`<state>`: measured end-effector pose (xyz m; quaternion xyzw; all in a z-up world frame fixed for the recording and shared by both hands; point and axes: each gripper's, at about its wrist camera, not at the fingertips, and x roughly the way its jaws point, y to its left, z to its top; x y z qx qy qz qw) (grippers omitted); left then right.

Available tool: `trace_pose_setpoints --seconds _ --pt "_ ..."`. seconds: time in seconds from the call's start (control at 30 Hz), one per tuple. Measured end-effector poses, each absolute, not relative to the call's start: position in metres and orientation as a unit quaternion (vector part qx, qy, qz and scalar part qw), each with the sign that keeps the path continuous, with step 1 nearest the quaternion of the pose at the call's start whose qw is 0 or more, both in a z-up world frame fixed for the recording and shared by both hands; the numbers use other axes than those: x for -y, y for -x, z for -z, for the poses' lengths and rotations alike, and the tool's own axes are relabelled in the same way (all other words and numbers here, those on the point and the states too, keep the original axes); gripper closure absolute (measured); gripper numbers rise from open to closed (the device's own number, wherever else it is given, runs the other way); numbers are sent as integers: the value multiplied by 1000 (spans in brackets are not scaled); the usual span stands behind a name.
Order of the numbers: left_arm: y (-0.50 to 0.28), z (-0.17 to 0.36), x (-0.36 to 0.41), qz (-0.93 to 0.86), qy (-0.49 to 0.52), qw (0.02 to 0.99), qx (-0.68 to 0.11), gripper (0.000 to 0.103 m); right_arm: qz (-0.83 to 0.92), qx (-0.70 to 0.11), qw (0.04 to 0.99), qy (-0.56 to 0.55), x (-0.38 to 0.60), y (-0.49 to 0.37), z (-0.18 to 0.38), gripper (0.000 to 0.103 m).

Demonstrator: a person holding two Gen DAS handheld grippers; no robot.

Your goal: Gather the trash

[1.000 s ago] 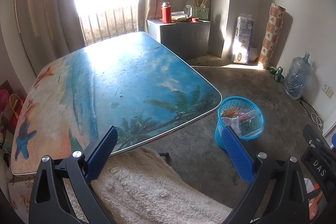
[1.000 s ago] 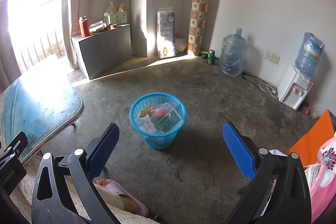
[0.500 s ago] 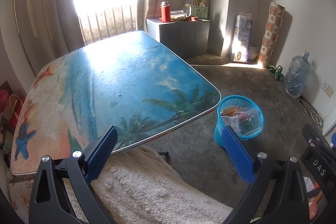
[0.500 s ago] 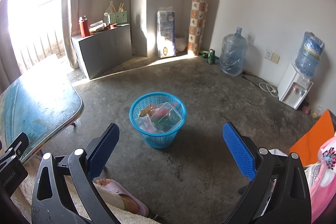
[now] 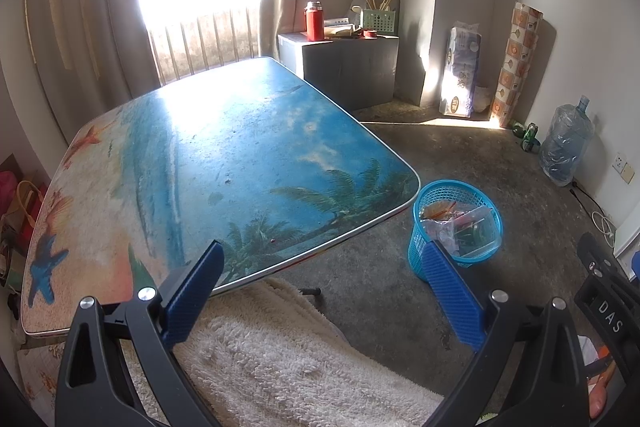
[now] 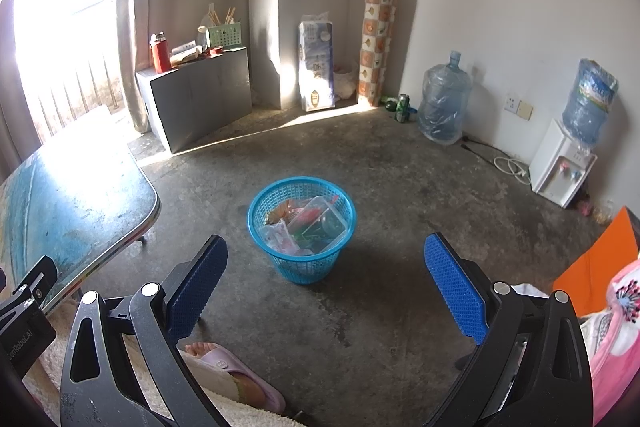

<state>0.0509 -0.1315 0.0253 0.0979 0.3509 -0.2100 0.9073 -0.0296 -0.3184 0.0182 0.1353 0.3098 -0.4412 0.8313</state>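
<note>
The concrete floor (image 6: 400, 187) takes up most of the room, grey and stained, with a strip of sunlight across it near the far wall. To one side stands the table (image 5: 240, 155), its top printed with a beach scene of blue sea, palm trees and starfish, and glare from the window washes out its far end. A fluffy cream blanket (image 5: 288, 355) lies below the table's near edge. Against the far wall sits a grey cabinet (image 6: 200, 95) with a red flask (image 6: 160, 53) and a green caddy on top. Further along that wall stand a pack of paper rolls, a patterned roll, an empty water jug (image 6: 444, 99) and a white water dispenser (image 6: 564, 163) with its own bottle.

The blue mesh trash basket (image 6: 302, 231) stands on the floor just beside the table's rounded corner, apart from both grippers. It holds the trash (image 6: 308, 223): a clear plastic box, wrappers and bits of red and green packaging, heaped to about the rim.

The left gripper (image 5: 320, 287) hangs over the table's near edge and the blanket, its blue-padded fingers spread wide with nothing between them. The right gripper (image 6: 326, 279) points at the basket from above the floor, fingers likewise spread wide and empty. A foot in a pale slipper (image 6: 236, 371) shows under the right gripper.
</note>
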Motion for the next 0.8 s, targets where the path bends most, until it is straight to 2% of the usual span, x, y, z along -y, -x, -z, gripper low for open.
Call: trace_pose_setpoints --seconds 0.8 --pt "-49 -21 131 212 -100 905 -355 6 441 -311 831 -137 317 29 -17 8"
